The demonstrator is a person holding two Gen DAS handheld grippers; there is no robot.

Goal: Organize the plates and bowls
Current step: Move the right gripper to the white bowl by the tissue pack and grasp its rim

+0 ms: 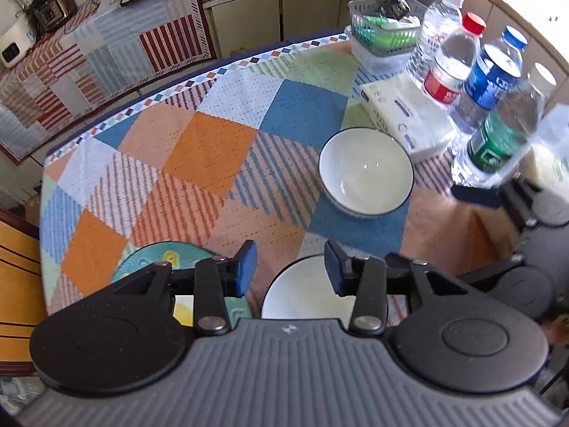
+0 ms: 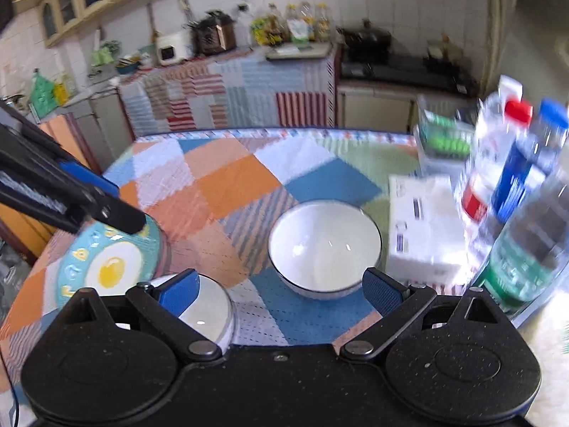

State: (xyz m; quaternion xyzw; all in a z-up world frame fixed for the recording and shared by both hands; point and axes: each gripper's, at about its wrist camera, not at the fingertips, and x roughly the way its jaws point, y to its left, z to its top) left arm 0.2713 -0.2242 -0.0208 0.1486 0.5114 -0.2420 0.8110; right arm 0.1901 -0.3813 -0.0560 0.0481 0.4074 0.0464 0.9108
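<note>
A white bowl with a dark rim (image 1: 366, 172) (image 2: 325, 245) stands upright on the patchwork tablecloth. A second white bowl (image 1: 302, 293) (image 2: 208, 311) sits nearer the front edge. A teal plate with a fried-egg picture (image 1: 160, 256) (image 2: 106, 259) lies at the left. My left gripper (image 1: 291, 267) is open and empty, above the gap between the plate and the near bowl; it also shows in the right wrist view (image 2: 124, 219) over the plate. My right gripper (image 2: 281, 290) is open wide and empty, just in front of the far bowl; part of it shows in the left wrist view (image 1: 515, 206).
Several water bottles (image 1: 490, 82) (image 2: 515, 185) stand at the right. A white tissue pack (image 1: 405, 114) (image 2: 423, 227) lies beside the far bowl. A grey basket on a clear box (image 1: 384, 32) (image 2: 444, 138) stands at the back right. A wooden chair (image 1: 14, 284) is at the left.
</note>
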